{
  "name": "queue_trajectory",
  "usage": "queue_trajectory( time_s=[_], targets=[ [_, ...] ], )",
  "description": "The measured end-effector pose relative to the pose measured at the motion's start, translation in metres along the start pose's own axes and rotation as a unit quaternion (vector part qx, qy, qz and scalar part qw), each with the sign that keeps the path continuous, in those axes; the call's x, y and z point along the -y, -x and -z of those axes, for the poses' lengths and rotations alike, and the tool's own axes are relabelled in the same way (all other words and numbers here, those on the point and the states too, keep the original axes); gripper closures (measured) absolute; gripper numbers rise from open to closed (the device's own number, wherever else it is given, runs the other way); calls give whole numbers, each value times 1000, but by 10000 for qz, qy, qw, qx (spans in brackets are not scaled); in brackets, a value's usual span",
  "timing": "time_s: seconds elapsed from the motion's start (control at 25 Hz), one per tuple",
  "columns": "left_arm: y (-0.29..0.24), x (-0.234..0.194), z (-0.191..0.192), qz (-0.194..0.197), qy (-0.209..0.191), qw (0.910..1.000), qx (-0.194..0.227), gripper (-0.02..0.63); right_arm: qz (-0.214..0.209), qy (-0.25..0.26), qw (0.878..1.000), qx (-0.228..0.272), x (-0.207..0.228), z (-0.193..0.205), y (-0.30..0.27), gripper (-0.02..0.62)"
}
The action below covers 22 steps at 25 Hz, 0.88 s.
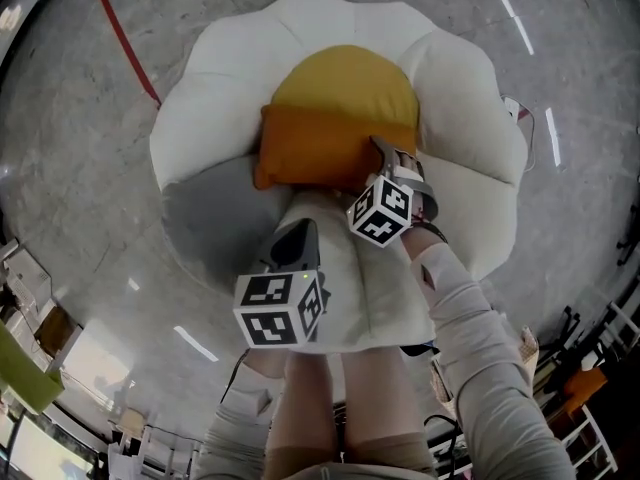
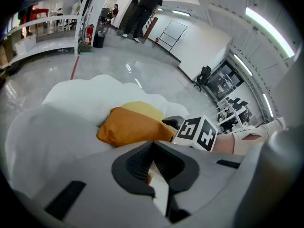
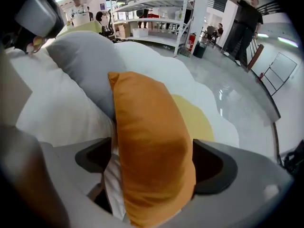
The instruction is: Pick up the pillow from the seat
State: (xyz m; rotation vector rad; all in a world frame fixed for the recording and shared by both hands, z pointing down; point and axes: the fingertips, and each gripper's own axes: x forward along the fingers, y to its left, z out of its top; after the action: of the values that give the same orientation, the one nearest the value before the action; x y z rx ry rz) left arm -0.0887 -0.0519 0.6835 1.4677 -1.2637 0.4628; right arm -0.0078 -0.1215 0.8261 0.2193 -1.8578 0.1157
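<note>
Left gripper [image 1: 293, 240] lower centre, jaws together, empty | right gripper [image 1: 386, 151] jaws spread around soft orange fabric pillow [image 1: 315, 148], unclamped | pillow on white egg-shaped cushion seat [image 1: 200, 108]; grip, lift remain

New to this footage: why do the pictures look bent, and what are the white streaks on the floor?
Head view: the streaks are glare off the glossy floor. Left gripper view: a wide lens curves straight lines, and the corners go black. Right gripper view: same bending; the near orange pillow looms large.

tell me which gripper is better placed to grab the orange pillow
Right. The right gripper has its jaws apart around the orange pillow; the left gripper is shut and sits short of it.
</note>
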Motion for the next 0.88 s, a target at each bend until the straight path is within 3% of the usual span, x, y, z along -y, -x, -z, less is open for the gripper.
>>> queue_trajectory(
  time_s=[0.36, 0.88],
  targets=[
    [-6, -10, 1, -3, 62, 10000, 58, 600, 329, 567, 9974, -286, 7, 18, -35, 25],
    [-7, -12, -5, -28, 21, 9998, 220, 600, 2, 630, 9971, -423, 10, 20, -61, 21]
  ],
)
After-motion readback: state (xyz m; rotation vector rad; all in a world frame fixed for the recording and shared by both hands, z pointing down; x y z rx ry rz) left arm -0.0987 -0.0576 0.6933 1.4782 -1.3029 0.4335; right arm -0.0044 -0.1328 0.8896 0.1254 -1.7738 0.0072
